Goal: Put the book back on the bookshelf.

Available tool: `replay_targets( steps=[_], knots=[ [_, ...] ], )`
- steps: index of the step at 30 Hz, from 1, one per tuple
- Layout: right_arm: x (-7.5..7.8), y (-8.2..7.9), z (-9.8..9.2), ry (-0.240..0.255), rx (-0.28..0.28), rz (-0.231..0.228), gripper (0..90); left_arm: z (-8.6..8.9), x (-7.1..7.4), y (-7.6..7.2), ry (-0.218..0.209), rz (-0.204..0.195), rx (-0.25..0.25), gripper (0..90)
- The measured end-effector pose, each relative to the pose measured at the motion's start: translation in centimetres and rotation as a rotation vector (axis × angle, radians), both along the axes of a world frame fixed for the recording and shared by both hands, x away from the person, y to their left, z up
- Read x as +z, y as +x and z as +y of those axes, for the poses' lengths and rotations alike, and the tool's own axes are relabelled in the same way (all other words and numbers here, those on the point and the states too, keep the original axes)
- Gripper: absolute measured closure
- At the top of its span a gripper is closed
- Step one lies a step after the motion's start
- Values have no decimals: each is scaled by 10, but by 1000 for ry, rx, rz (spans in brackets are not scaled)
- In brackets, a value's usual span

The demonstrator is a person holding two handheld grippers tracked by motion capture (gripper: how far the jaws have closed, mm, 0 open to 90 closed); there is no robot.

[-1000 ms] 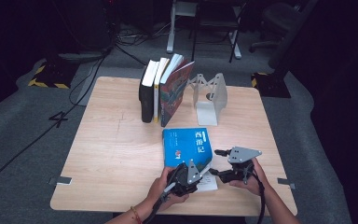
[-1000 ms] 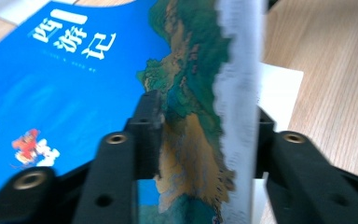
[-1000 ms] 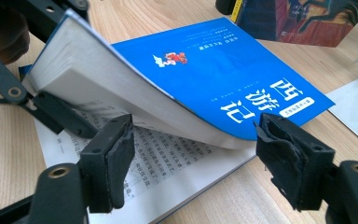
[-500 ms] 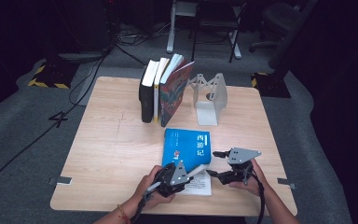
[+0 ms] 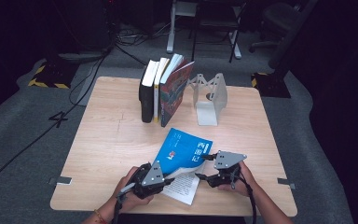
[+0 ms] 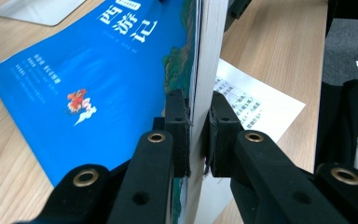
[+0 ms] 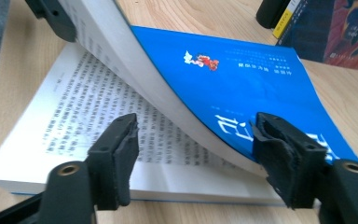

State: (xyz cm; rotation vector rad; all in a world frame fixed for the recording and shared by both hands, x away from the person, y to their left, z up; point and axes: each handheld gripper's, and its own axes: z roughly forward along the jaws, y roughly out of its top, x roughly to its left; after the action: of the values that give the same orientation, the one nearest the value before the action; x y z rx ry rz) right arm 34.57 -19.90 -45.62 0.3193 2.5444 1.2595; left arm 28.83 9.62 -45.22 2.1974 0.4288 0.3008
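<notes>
Taking the blue book (image 5: 182, 151) as the landmark: the bare table (image 5: 112, 140) to its left is open for a gripper to pass. Behind it, the row of upright books (image 5: 163, 91) and the white bookend (image 5: 209, 98) block the far side, with a gap between them. The lifted front cover and pages arch over the lower pages, narrowing that space.

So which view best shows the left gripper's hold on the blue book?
The left gripper view: left gripper pinches blue book pages. The high view shows it small; the right gripper view, only a jaw tip.
</notes>
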Motion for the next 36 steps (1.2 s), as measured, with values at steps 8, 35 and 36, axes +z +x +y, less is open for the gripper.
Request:
replay_targets(
  steps=[8, 35, 36],
  knots=[
    [-7, 8, 14, -9, -29, 15, 414, 20, -3, -2, -23, 32, 13, 788],
    [3, -10, 8, -53, 23, -47, 739, 37, -26, 34, 49, -2, 133, 633],
    [3, -10, 6, -49, 16, -41, 746, 35, -26, 38, 46, -1, 130, 632]
  ],
)
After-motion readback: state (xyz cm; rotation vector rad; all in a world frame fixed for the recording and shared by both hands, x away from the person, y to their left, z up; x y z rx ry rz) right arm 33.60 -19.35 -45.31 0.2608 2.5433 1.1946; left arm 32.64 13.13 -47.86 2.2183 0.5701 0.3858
